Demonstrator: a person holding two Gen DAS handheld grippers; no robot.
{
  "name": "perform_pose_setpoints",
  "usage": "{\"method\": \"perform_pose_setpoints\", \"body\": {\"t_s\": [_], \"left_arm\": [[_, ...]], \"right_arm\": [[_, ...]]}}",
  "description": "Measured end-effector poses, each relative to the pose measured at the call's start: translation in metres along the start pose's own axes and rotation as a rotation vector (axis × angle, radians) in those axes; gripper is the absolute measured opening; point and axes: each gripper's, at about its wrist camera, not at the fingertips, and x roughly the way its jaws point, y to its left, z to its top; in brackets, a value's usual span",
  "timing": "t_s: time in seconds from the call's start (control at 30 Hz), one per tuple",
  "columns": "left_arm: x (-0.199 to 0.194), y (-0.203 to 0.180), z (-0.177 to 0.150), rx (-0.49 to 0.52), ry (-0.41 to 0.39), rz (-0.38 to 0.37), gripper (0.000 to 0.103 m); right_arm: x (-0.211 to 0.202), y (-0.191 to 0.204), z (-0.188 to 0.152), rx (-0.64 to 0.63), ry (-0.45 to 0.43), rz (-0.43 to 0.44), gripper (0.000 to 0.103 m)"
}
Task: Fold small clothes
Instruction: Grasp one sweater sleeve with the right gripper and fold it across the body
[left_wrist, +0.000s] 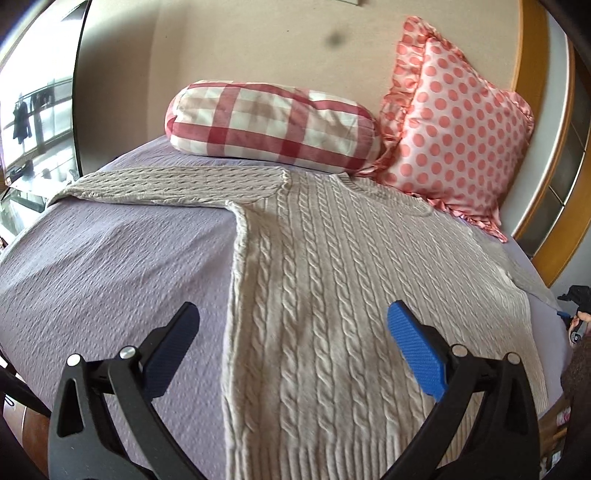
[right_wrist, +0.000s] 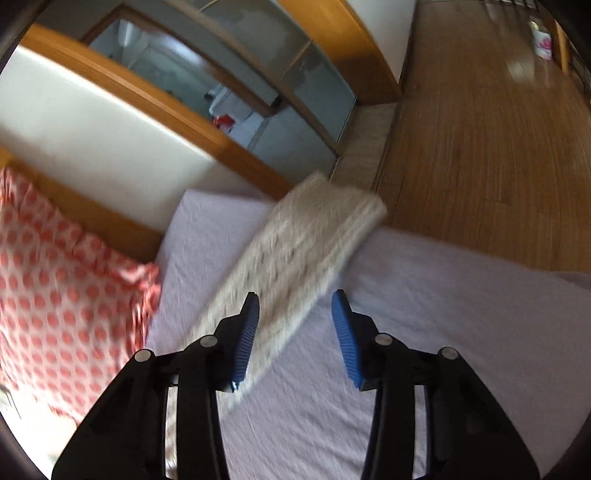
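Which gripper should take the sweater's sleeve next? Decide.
Probably right. The right gripper has the right sleeve lying partly between its open pads. The left gripper, also open, hovers over the sweater's body, away from either sleeve.

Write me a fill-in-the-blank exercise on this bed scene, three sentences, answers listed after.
1. The cable-knit sweater lies spread on a ____ bedspread.
2. The checked bolster pillow sits beside a pink pillow patterned with ____.
3. The left gripper hangs over the sweater with its jaws ____.

Answers: lilac; polka dots; open
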Motion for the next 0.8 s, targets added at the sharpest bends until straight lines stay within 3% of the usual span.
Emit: {"method": "perform_pose_setpoints", "body": {"t_s": [0.03, 0.07, 0.1, 0.13, 0.23, 0.33, 0.43, 0.53, 0.63, 0.7, 0.8], "left_arm": [[0.002, 0.002, 0.001, -0.002, 0.000, 0.006, 0.101], [0.004, 0.004, 0.002, -0.005, -0.001, 0.013, 0.101], [0.004, 0.006, 0.003, -0.008, -0.004, 0.017, 0.101], [0.005, 0.008, 0.004, -0.012, -0.006, 0.021, 0.101], [0.004, 0.019, 0.007, -0.035, -0.013, 0.025, 0.101], [0.002, 0.030, 0.009, -0.049, -0.030, 0.030, 0.101], [0.002, 0.041, 0.013, -0.072, -0.035, 0.039, 0.101], [-0.002, 0.047, 0.015, -0.094, -0.041, 0.032, 0.101], [-0.008, 0.054, 0.015, -0.102, -0.050, 0.039, 0.101], [-0.012, 0.060, 0.015, -0.107, -0.053, 0.054, 0.101], [-0.018, 0.077, 0.018, -0.119, -0.061, 0.091, 0.101]], "right_arm": [[0.004, 0.001, 0.004, 0.011, -0.010, 0.006, 0.043], [0.007, 0.000, 0.007, 0.018, -0.026, 0.010, 0.034], [0.012, 0.000, 0.010, 0.014, -0.040, 0.000, 0.012], [0.015, -0.002, 0.013, 0.008, -0.038, -0.016, 0.008], [0.002, 0.012, 0.010, -0.044, -0.098, 0.007, 0.008], [-0.034, 0.080, -0.012, -0.266, -0.214, 0.077, 0.008], [-0.069, 0.164, -0.064, -0.480, -0.230, 0.221, 0.008], [-0.086, 0.246, -0.144, -0.654, -0.149, 0.394, 0.008], [-0.075, 0.310, -0.239, -0.776, 0.031, 0.527, 0.008], [-0.051, 0.341, -0.315, -0.871, 0.184, 0.541, 0.007], [-0.022, 0.354, -0.402, -0.985, 0.327, 0.490, 0.007]]}}
